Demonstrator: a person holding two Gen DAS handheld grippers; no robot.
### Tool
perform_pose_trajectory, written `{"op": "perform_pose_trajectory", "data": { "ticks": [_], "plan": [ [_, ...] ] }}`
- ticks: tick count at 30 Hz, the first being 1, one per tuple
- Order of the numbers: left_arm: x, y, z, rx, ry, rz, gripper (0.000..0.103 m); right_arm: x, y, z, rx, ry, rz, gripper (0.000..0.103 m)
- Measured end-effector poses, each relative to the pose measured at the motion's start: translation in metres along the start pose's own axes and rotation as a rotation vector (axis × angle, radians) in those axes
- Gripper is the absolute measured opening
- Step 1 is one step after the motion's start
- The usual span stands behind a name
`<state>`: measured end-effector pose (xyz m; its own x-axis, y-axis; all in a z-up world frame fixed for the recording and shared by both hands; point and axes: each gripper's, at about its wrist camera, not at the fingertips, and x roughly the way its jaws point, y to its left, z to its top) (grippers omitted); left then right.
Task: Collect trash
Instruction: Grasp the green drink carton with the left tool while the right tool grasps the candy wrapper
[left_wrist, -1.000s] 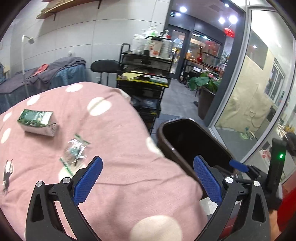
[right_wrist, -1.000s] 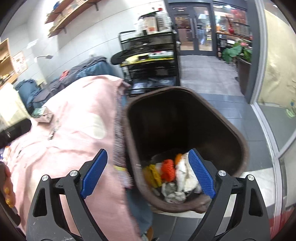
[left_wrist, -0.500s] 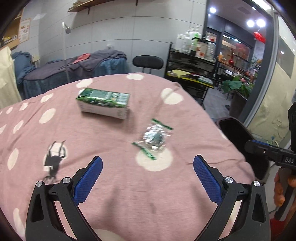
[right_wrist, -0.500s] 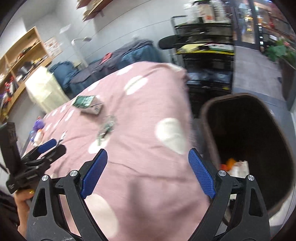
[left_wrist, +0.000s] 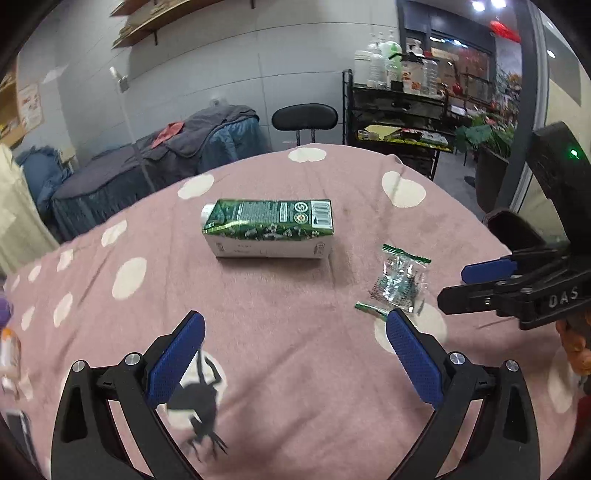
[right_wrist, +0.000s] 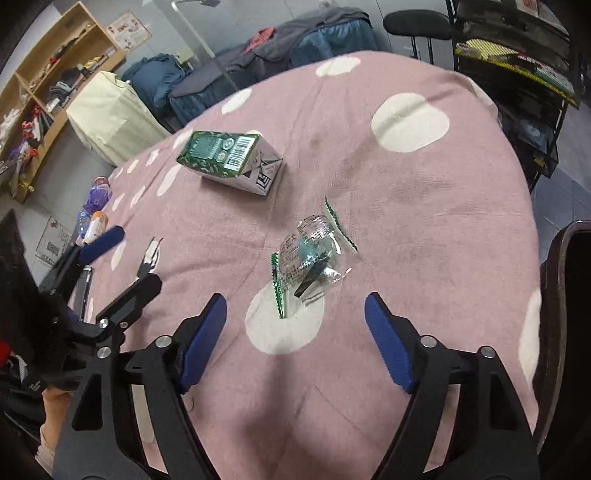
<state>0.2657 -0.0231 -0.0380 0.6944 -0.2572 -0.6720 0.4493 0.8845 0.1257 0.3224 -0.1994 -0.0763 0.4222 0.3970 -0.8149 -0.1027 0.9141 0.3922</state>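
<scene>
Now both claws stand wide apart and hold nothing. The right gripper (right_wrist: 291, 325) hovers just before the crumpled wrapper (right_wrist: 308, 254), which lies flat on the pink cloth (right_wrist: 424, 221); the green carton (left_wrist: 269, 229) lies on its side farther back, and the left gripper (left_wrist: 295, 347) points toward it. I judge the wrapper risky — thin and slippery, it can slide away, or the pads can pinch the soft cloth with it. The bin (right_wrist: 565, 295) stands at the table's right edge.
</scene>
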Motion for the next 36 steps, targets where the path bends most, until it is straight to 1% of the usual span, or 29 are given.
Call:
{"op": "perform_pose_trajectory", "data": {
  "ticks": [1, 2, 4, 6, 8, 10, 12, 14, 15, 16, 17, 18, 19, 20, 21, 22, 24, 25, 27, 28, 29, 30, 31, 32, 33, 34, 36],
  "plan": [
    [0.005, 0.002, 0.007, 0.073, -0.006, 0.016, 0.097, 0.012, 0.001, 0.006, 0.013, 0.031, -0.003, 0.074],
    [0.009, 0.004, 0.012, 0.122, -0.005, 0.029, 0.097, 0.021, 0.001, 0.01, 0.026, 0.051, -0.011, 0.073],
    [0.02, 0.01, 0.025, 0.22, 0.011, 0.058, 0.097, 0.032, 0.003, 0.017, 0.034, 0.063, -0.045, 0.071],
    [0.028, 0.015, 0.037, 0.287, 0.011, 0.054, 0.097, 0.038, 0.006, 0.022, 0.034, 0.057, -0.06, 0.068],
    [0.037, 0.019, 0.048, 0.347, 0.026, 0.037, 0.097, 0.048, 0.003, 0.028, 0.073, 0.081, -0.043, 0.062],
    [0.049, 0.019, 0.057, 0.414, 0.053, 0.038, 0.097, 0.057, 0.0, 0.03, 0.1, 0.1, -0.032, 0.049],
    [0.062, 0.015, 0.063, 0.499, 0.083, 0.034, 0.097, 0.062, -0.002, 0.032, 0.111, 0.1, -0.03, 0.044],
    [0.072, 0.007, 0.065, 0.572, 0.118, 0.021, 0.097, 0.062, -0.002, 0.032, 0.113, 0.101, -0.02, 0.034],
    [0.077, 0.004, 0.064, 0.608, 0.139, 0.008, 0.097, 0.063, -0.003, 0.032, 0.124, 0.107, -0.003, 0.022],
    [0.085, -0.002, 0.062, 0.664, 0.171, -0.008, 0.097, 0.066, -0.004, 0.032, 0.135, 0.11, 0.012, 0.016],
    [0.09, -0.007, 0.059, 0.71, 0.198, -0.012, 0.097, 0.067, -0.007, 0.031, 0.148, 0.112, 0.029, 0.015],
    [0.096, -0.011, 0.055, 0.769, 0.218, 0.0, 0.097, 0.066, -0.01, 0.03, 0.152, 0.111, 0.039, 0.011],
    [0.1, -0.013, 0.052, 0.808, 0.227, 0.015, 0.097, 0.066, -0.011, 0.029, 0.151, 0.11, 0.042, 0.006],
    [0.105, -0.014, 0.05, 0.839, 0.245, 0.027, 0.096, 0.064, -0.011, 0.028, 0.146, 0.106, 0.045, 0.005],
    [0.11, -0.013, 0.05, 0.846, 0.27, 0.027, 0.093, 0.061, -0.011, 0.027, 0.141, 0.099, 0.049, 0.004],
    [0.114, -0.011, 0.052, 0.843, 0.278, 0.034, 0.092, 0.059, -0.01, 0.025, 0.136, 0.093, 0.051, 0.003],
    [0.119, -0.005, 0.056, 0.827, 0.286, 0.06, 0.081, 0.053, -0.006, 0.024, 0.116, 0.079, 0.058, 0.002],
    [0.122, -0.002, 0.06, 0.817, 0.29, 0.075, 0.078, 0.052, -0.004, 0.026, 0.108, 0.076, 0.06, 0.002],
    [0.122, 0.006, 0.066, 0.773, 0.295, 0.081, 0.07, 0.051, -0.001, 0.025, 0.1, 0.08, 0.049, 0.002],
    [0.122, 0.008, 0.067, 0.754, 0.296, 0.079, 0.069, 0.051, -0.001, 0.025, 0.102, 0.085, 0.035, 0.003],
    [0.122, 0.011, 0.067, 0.744, 0.293, 0.082, 0.067, 0.053, 0.0, 0.026, 0.106, 0.104, 0.016, 0.007],
    [0.122, 0.013, 0.066, 0.737, 0.289, 0.09, 0.065, 0.056, -0.001, 0.027, 0.119, 0.111, 0.016, 0.024],
    [0.122, 0.014, 0.065, 0.735, 0.284, 0.102, 0.064, 0.056, -0.002, 0.027, 0.146, 0.101, 0.038, 0.053],
    [0.125, 0.013, 0.066, 0.733, 0.28, 0.108, 0.063, 0.059, -0.002, 0.029, 0.158, 0.089, 0.069, 0.059],
    [0.124, 0.015, 0.065, 0.727, 0.274, 0.113, 0.062, 0.06, 0.001, 0.03, 0.151, 0.092, 0.06, 0.061],
    [0.124, 0.015, 0.066, 0.721, 0.27, 0.113, 0.062, 0.064, 0.005, 0.033, 0.142, 0.098, 0.043, 0.061],
    [0.126, 0.015, 0.068, 0.705, 0.271, 0.112, 0.062, 0.073, 0.012, 0.035, 0.138, 0.117, 0.035, 0.062]
  ]
}}
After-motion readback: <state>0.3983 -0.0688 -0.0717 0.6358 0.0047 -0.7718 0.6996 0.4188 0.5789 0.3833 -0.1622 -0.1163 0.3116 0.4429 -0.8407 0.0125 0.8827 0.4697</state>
